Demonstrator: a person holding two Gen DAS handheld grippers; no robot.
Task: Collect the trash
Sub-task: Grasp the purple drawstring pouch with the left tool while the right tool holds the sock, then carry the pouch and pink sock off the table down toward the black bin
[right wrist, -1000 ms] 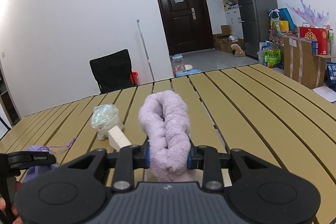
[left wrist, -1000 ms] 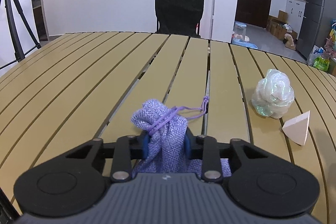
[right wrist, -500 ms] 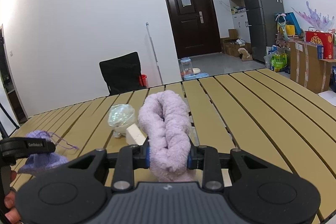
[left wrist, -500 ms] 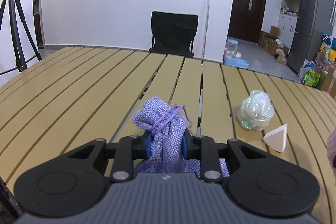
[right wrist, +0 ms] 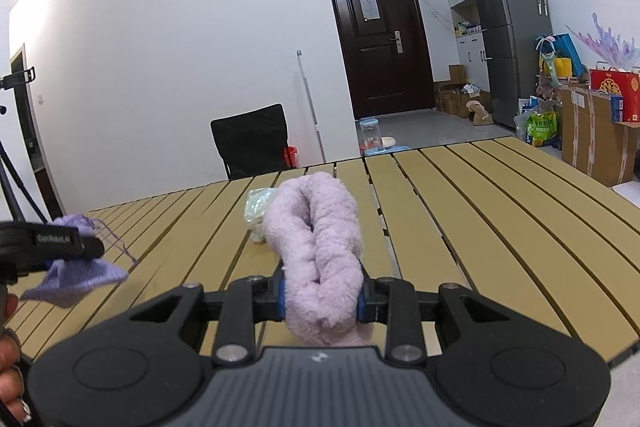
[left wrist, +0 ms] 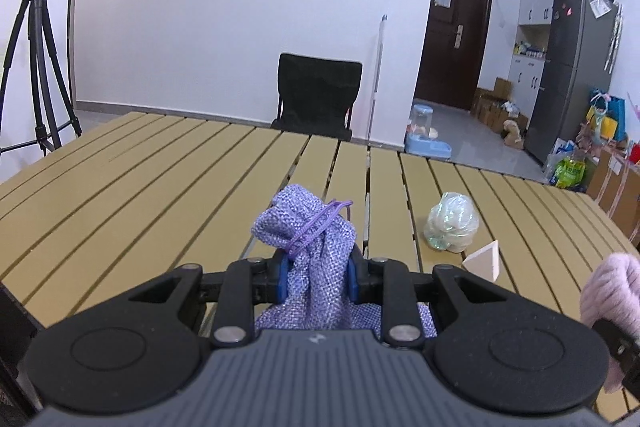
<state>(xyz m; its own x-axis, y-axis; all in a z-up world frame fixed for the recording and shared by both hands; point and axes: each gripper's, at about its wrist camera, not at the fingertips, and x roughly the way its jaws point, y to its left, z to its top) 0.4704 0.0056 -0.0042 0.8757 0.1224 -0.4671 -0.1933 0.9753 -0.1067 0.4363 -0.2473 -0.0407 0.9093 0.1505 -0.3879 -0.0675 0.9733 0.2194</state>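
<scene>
My left gripper [left wrist: 316,277] is shut on a purple woven drawstring pouch [left wrist: 308,239] and holds it above the slatted table [left wrist: 160,187]. The pouch also shows in the right wrist view [right wrist: 76,271], at the left. My right gripper [right wrist: 322,301] is shut on a fluffy pink cloth [right wrist: 316,247], lifted over the table; the cloth shows at the right edge of the left wrist view [left wrist: 608,291]. A crumpled iridescent plastic wad [left wrist: 452,223] and a pale wedge-shaped piece [left wrist: 484,261] lie on the table to the right of the pouch.
A black chair [left wrist: 318,99] stands at the table's far edge, with a pole [left wrist: 376,79] leaning on the wall beside it. A tripod [left wrist: 36,47] stands at the left. A fridge [right wrist: 508,47], boxes and bags stand at the right.
Both grippers have risen and pulled back from the table with their loads. The pouch has come up off the table. The wad and wedge look farther away.
</scene>
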